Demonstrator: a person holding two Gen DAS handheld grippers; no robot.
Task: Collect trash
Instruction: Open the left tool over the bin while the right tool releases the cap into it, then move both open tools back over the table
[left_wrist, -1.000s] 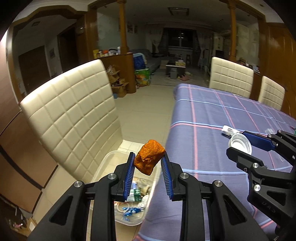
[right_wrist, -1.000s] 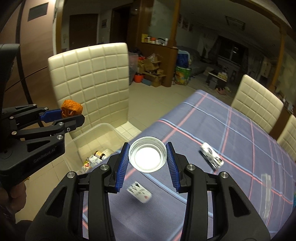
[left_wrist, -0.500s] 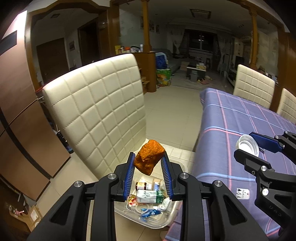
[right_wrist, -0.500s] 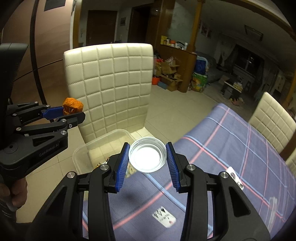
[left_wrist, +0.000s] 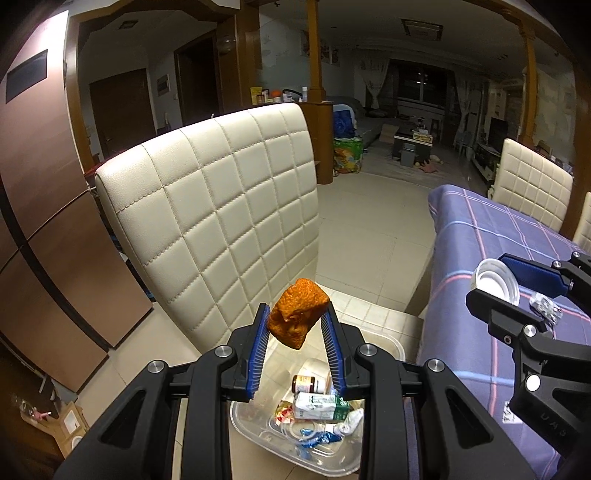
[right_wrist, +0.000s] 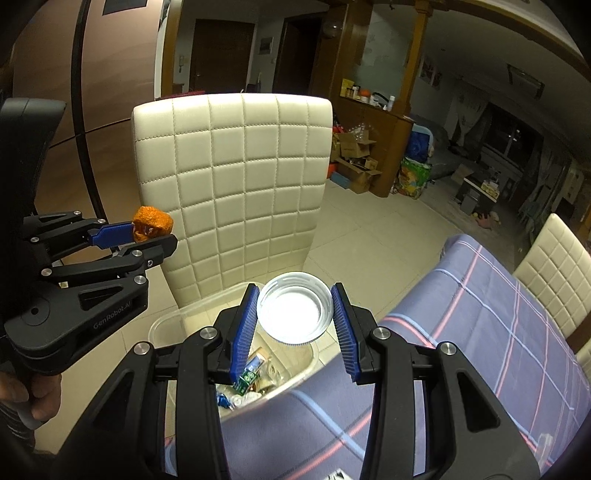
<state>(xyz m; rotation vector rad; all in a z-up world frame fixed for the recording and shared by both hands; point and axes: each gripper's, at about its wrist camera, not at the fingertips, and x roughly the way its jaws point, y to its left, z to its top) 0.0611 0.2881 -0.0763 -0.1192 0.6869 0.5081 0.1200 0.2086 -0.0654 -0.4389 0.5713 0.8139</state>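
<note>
The left tool (left_wrist: 297, 325) grips an orange peel (left_wrist: 298, 317) between its blue pads, above the clear bin (left_wrist: 388, 343) that sits on the floor beside the cream chair (left_wrist: 221, 206). The right tool (right_wrist: 295, 315) clamps a white lid (right_wrist: 293, 310), hollow side up, over the same bin's near edge, where the bench (right_wrist: 480, 332) with its purple checked cloth ends. In the bin lie a small carton (left_wrist: 319, 406), a brown bottle (left_wrist: 306, 384) and crumpled wrappers (left_wrist: 314, 439).

White lid (right_wrist: 294, 314) in R gripper (right_wrist: 294, 325), above clear trash bin (right_wrist: 173, 325).
</note>
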